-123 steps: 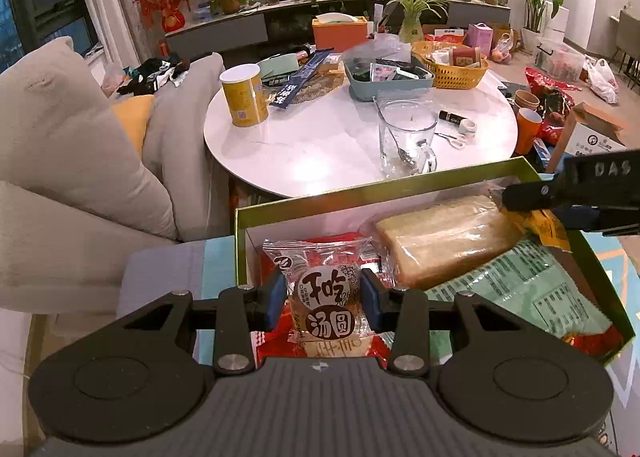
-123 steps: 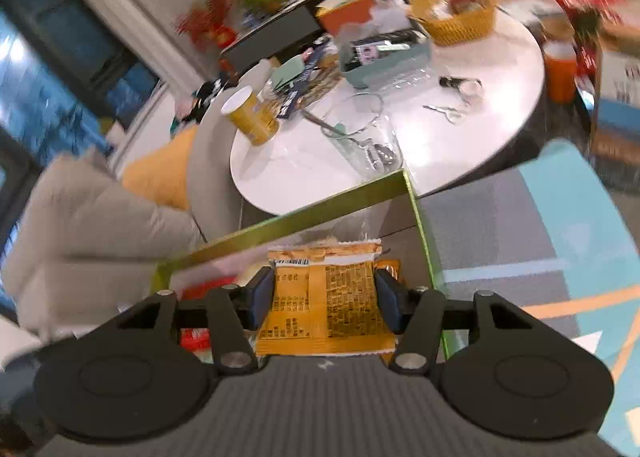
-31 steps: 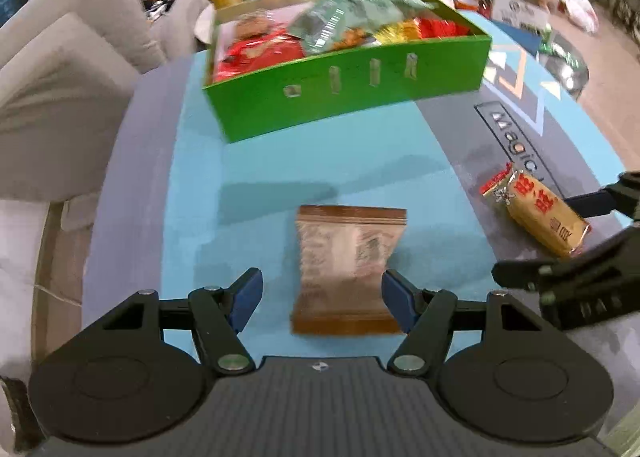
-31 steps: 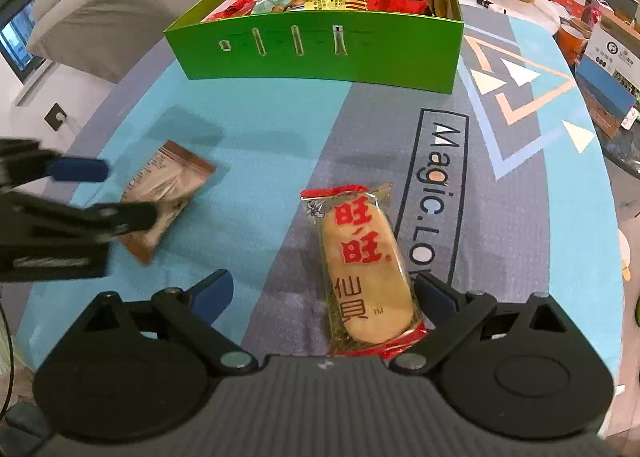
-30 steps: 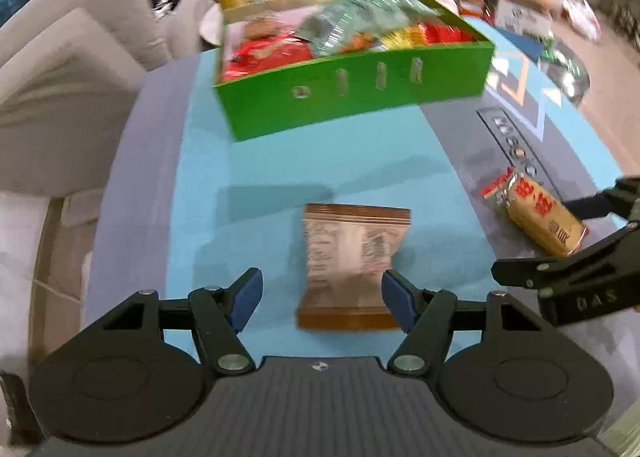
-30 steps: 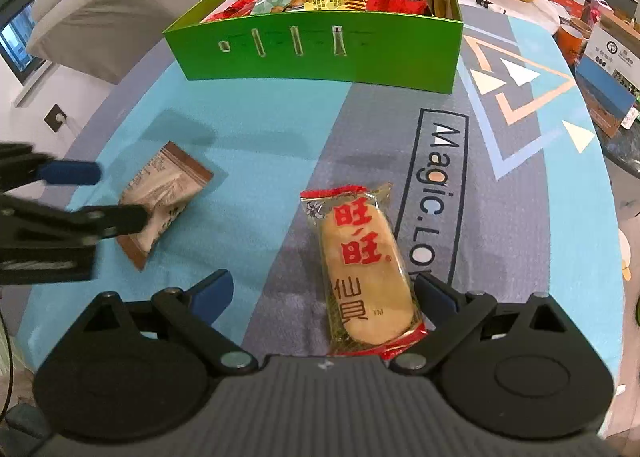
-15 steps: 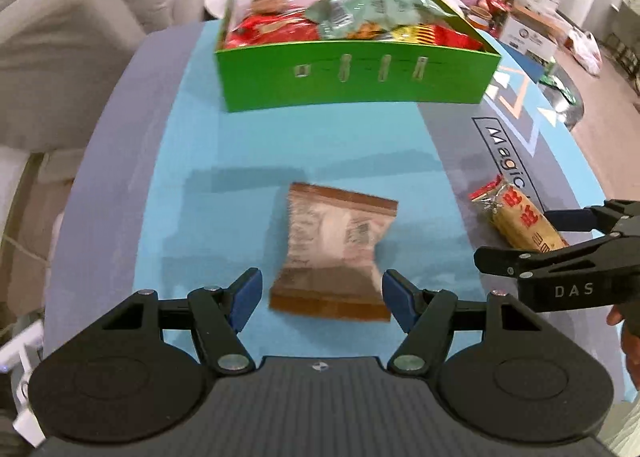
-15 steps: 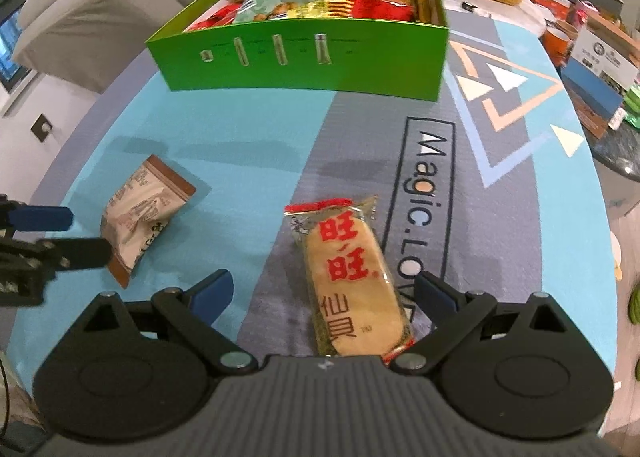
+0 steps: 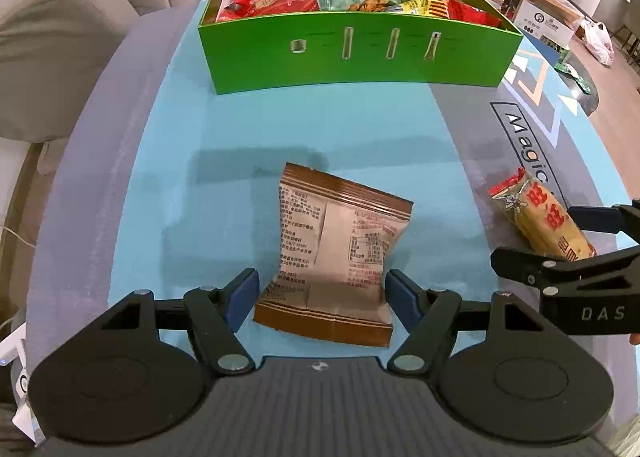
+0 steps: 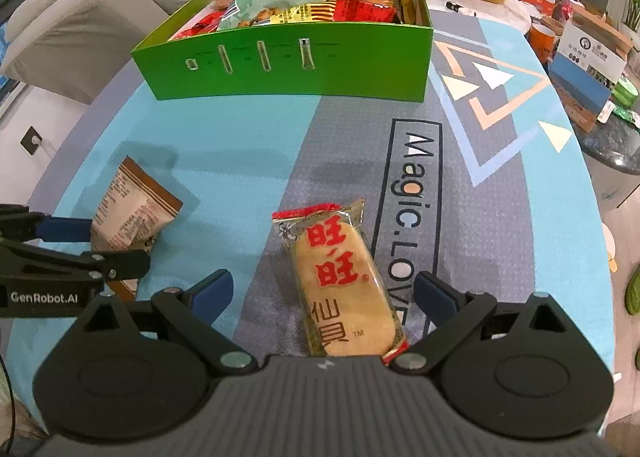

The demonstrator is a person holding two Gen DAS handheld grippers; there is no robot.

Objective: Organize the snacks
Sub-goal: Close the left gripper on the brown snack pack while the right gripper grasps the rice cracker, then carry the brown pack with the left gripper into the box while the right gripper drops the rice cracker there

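Toward the near edge of the mat [image 10: 256,145], left gripper [image 9: 322,289] gapes around the brown packet [image 9: 334,253] and right gripper [image 10: 322,291] gapes around the rice cracker [image 10: 340,289], both lying flat, so closing too high likely skids the slick wrappers away short of the green box [image 9: 360,51].

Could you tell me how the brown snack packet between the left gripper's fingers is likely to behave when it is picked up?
The brown snack packet looks like thin crinkled film, so it will probably flex and crumple when squeezed. It looks puffed, so probably light. It lies flat on the mat, unlikely to roll. The left gripper is open around it; glossy film might slip.
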